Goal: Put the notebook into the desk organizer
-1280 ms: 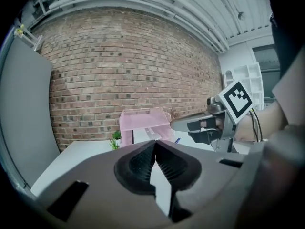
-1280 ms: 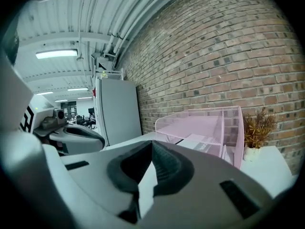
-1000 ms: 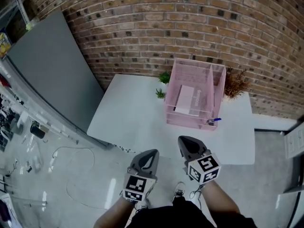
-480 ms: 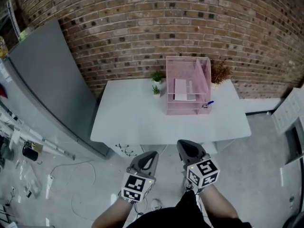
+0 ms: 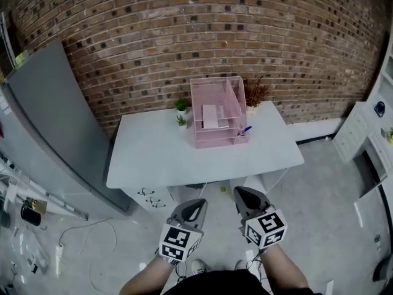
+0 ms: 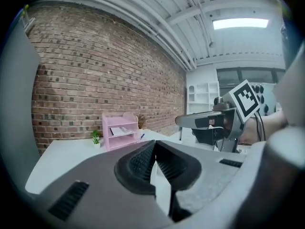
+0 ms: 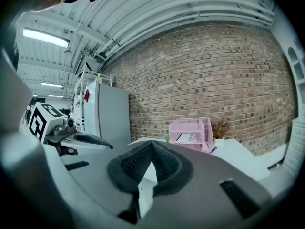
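Head view first: both forearms come up from the bottom edge, and both tools hang low, close to the body, well short of the white table (image 5: 153, 161). The left gripper (image 5: 193, 209) points up and a touch right, its left cube (image 5: 180, 243) showing a black-and-white square marker. The right gripper (image 5: 247, 196) angles up and a touch left, and its right cube (image 5: 266, 229) carries the same kind of marker. At the far side of the table, against the brick wall (image 5: 184, 35), stands the pink desk organizer (image 5: 216, 91). The white notebook (image 5: 210, 115) lies on a shelf inside it, well apart from both grippers. There may be print on its cover, but it is too small to read here. A blue pen (image 5: 245, 129) rests at the organizer's right front corner.

Over to the left gripper view: the ribbed pads meet tip to tip, jaws pressed together with nothing between them. The organizer (image 6: 119, 120) sits far ahead, left of the jaw line, with the notebook (image 6: 120, 131) flat on its shelf. The right gripper (image 6: 205, 120) floats alongside, its marker plain to see.

Right gripper view: the jaws are closed on themselves and empty. The organizer (image 7: 193, 128) is ahead, slightly right, with the notebook (image 7: 186, 138) inside it
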{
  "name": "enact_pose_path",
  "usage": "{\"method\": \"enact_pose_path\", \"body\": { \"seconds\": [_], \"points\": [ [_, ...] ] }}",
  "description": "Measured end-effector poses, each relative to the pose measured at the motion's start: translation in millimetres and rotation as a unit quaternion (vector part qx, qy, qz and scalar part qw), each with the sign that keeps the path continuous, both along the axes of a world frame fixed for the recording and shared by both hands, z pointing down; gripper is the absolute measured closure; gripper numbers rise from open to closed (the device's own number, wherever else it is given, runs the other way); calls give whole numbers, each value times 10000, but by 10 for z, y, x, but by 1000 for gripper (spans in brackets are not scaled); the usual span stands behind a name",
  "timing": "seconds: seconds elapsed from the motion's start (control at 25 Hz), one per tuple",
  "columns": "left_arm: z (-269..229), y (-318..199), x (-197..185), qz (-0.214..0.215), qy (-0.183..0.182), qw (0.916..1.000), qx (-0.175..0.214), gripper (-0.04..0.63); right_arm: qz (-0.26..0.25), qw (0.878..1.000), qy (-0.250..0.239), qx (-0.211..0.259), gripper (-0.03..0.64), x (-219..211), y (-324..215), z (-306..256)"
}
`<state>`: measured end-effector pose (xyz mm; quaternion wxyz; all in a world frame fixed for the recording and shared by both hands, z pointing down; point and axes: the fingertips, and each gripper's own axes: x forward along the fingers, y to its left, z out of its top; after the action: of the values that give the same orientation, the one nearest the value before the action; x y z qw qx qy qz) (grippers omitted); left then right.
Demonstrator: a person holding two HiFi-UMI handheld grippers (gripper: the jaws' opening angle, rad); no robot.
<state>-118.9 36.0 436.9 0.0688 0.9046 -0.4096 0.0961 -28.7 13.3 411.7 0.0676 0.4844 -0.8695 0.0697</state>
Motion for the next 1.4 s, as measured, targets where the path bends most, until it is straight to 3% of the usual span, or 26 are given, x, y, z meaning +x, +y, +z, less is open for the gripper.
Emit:
{"method": "enact_pose_path", "body": {
  "seconds": [0.24,0.64,1.0,1.4],
  "points": [
    [-24,228,452,-22,9,10000,-68,589,-85,10000,-18,-29,614,408,259,-27],
    [-59,651,1040,-512,38,9986,-153,589,-659,9978,-59,-29,614,916,594,-62],
    [-52,889,1301,-822,-36,9965,-132,589,-1042,9945,-95,-4,614,1124,796,-31],
    [-47,1006,1450,-944,-51,9955,-98,589,-1122,9936,-152,21,614,1288,893,-6]
  ]
}}
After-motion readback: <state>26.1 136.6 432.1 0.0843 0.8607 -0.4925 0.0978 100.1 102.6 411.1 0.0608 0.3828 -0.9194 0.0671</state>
